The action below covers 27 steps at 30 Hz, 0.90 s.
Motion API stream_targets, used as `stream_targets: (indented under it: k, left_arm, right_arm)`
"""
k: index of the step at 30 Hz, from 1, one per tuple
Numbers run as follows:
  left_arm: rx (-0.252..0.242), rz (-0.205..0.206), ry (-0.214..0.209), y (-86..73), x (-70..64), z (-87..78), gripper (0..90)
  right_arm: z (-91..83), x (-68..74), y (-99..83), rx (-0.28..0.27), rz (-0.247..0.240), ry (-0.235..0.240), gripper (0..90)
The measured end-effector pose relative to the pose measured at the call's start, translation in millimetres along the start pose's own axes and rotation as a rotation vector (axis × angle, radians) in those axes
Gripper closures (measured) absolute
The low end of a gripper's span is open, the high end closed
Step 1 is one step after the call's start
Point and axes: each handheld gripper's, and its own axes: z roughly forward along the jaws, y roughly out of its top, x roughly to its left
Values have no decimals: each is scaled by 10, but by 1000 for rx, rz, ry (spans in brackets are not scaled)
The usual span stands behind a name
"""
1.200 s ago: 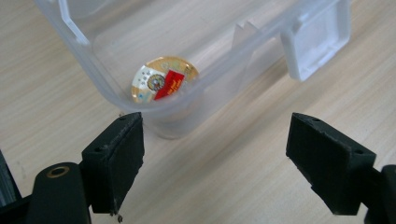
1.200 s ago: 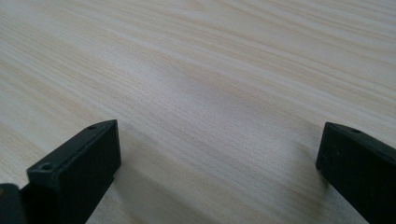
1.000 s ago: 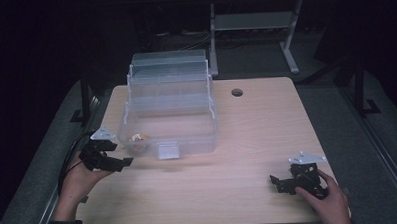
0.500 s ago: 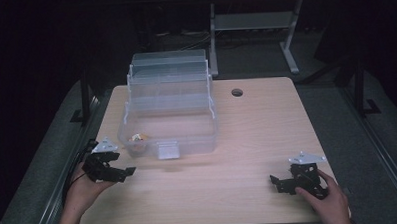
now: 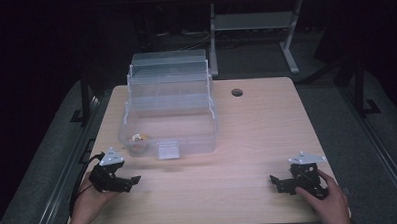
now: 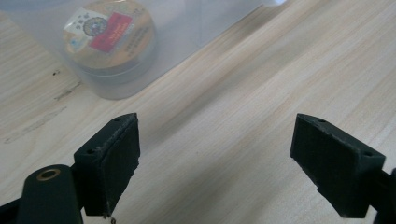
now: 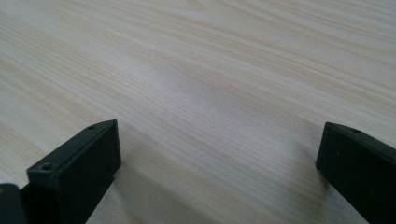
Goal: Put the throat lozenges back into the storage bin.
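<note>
A clear plastic tiered box [image 5: 169, 110] stands open on the wooden table [image 5: 257, 125], left of centre. Inside its front left corner lies a small round tin with a yellow and red label [image 5: 137, 138], seen through the wall [image 6: 109, 39] in the left gripper view. My left gripper [image 5: 131, 183] rests on the table near the front left edge, a little in front of the box, open with nothing between its jaws [image 6: 217, 161]. Over at the front right my right gripper [image 5: 275, 182] lies on bare wood, open and empty [image 7: 217, 172].
A round cable hole [image 5: 237, 92] sits in the table behind and right of the box. A white desk frame [image 5: 256, 25] stands beyond the far edge. Dark floor surrounds the table. Bare wood spreads between the two grippers.
My left gripper has drawn back toward the front edge and away from the box. The right gripper has stayed put.
</note>
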Motion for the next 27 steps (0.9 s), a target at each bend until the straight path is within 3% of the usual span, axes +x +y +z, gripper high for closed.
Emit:
stream_targets:
  k: [18,27]
  left_arm:
    - [-89,29,10,-231,-109,162,133]
    - [-73,45,18,-287,-115,235,128]
  right_arm:
    - [0,0,0,0,0,0,0]
    - [0,0,0,0,0,0,0]
